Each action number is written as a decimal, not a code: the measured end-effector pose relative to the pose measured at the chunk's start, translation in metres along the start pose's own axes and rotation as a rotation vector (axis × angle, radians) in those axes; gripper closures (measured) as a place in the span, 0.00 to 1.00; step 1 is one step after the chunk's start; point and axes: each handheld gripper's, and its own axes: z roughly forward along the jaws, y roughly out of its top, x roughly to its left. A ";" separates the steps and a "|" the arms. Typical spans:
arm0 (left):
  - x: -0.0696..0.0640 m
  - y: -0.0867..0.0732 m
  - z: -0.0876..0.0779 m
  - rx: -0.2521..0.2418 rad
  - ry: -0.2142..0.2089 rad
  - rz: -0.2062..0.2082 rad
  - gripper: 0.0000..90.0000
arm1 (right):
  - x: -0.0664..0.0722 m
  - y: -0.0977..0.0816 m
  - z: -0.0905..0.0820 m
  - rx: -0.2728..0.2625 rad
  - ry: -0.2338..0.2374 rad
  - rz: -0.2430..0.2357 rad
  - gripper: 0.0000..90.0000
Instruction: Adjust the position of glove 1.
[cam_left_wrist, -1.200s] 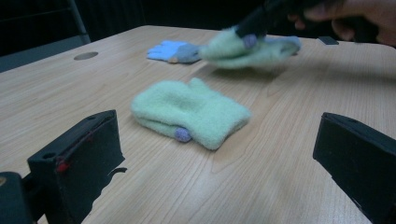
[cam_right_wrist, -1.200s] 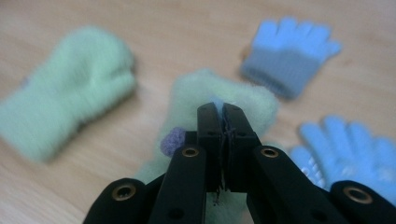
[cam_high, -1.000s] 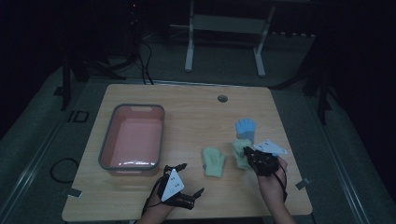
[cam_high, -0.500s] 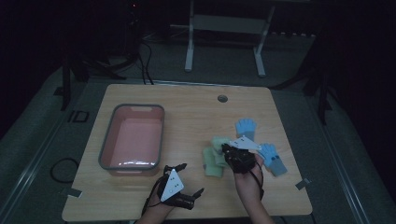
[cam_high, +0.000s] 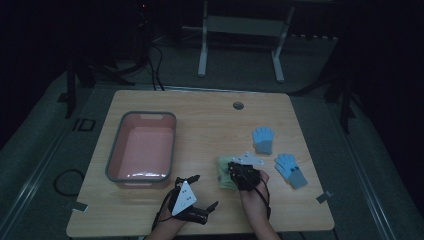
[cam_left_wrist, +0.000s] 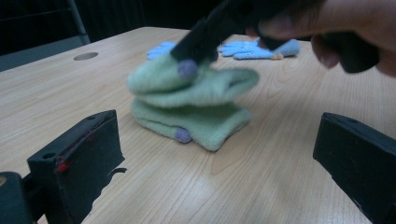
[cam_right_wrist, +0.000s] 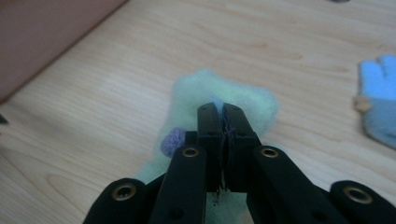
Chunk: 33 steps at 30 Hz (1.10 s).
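Right hand-held gripper (cam_right_wrist: 223, 112) jaws pinched tight on upper green glove (cam_left_wrist: 196, 84) — raised slightly over its mate (cam_left_wrist: 191, 121) mid-worktop (cam_high: 210, 120), pink basin (cam_high: 142, 147) off to the left — left hand-held gripper (cam_high: 192, 197) wide open, empty, nearer the basin.

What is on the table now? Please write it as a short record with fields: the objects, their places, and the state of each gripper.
table: wooden table
tub: pink tub, on the table's left part, nothing seen inside
green gloves: two green gloves stacked near the front middle
blue gloves: two blue gloves, one farther back, one nearer, at the right, apart
right gripper: right gripper, shut on the upper green glove, lifting its edge
left gripper: left gripper, open, holds nothing, at the front edge
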 end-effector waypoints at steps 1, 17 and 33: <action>0.000 0.000 0.000 0.000 0.000 0.001 0.01 | 0.000 -0.002 0.003 0.008 0.006 0.006 0.97; 0.000 0.000 0.001 0.002 -0.021 0.010 0.02 | 0.000 -0.016 0.016 0.053 0.064 0.007 0.88; 0.000 0.006 0.003 0.089 0.021 -0.010 0.02 | -0.033 -0.003 -0.010 -0.004 0.204 -0.052 0.18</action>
